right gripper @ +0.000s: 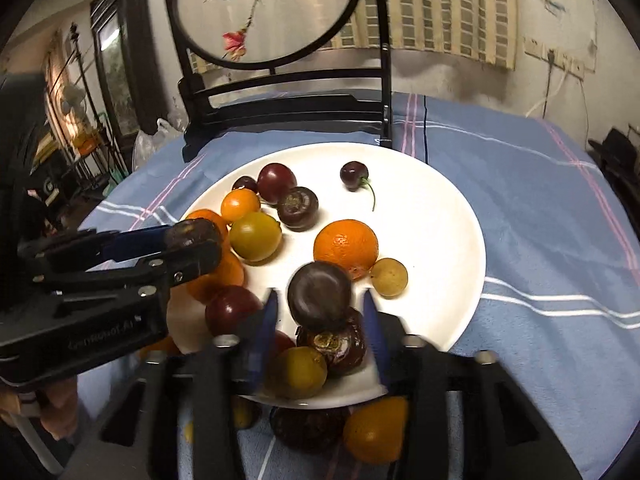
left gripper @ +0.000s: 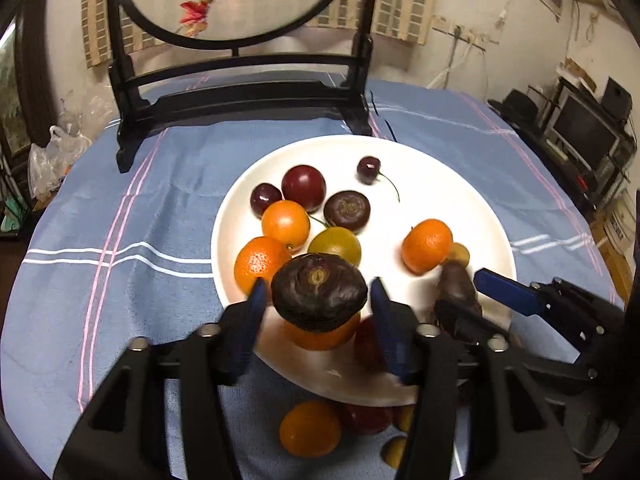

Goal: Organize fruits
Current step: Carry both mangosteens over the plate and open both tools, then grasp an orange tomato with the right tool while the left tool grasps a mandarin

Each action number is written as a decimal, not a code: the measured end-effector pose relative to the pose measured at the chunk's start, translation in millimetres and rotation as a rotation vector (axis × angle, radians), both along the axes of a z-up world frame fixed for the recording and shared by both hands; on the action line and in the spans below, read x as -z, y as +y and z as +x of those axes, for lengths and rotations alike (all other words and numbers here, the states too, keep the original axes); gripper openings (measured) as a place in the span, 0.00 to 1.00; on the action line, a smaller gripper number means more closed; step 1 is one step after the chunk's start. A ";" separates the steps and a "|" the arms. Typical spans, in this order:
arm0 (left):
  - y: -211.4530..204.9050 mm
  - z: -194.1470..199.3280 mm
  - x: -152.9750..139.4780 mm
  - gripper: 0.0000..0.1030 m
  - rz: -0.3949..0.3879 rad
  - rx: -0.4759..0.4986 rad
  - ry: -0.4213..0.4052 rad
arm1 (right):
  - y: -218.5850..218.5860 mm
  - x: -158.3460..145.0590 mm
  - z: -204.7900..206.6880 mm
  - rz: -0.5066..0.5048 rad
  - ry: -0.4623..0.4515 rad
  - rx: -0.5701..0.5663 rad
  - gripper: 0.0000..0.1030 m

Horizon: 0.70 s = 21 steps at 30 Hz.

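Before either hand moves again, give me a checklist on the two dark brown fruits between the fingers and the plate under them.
1. Left gripper fingers clear of the dark brown wrinkled fruit: ok, a gap shows on each side.
2. Right gripper fingers clear of the smooth dark brown round fruit: ok, gaps on both sides.
3. Both fruits over the white round plate: ok.
4. Wrinkled fruit settled: cannot tell; it seems to sit atop an orange fruit.
5. Smooth fruit settled: cannot tell; it overlaps another brown fruit.
6. Table cleared of fruit: not ok; an orange fruit on the blue cloth lies off the plate.
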<state>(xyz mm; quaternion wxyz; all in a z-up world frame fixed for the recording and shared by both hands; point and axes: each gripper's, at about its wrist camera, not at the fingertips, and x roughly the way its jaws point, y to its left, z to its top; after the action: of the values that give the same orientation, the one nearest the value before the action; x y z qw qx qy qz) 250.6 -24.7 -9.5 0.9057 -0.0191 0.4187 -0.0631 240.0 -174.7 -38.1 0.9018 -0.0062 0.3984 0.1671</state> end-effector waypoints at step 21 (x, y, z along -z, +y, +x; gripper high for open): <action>34.0 -105.8 35.7 0.78 0.022 -0.034 0.034 | -42.5 29.5 -89.6 -0.140 0.119 0.009 0.56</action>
<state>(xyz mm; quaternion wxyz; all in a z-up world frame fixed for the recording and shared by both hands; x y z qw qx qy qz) 144.8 9.3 -45.2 0.8996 -0.0170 0.4342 -0.0429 150.4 -217.3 -67.6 0.8747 -0.0575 0.4620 0.1349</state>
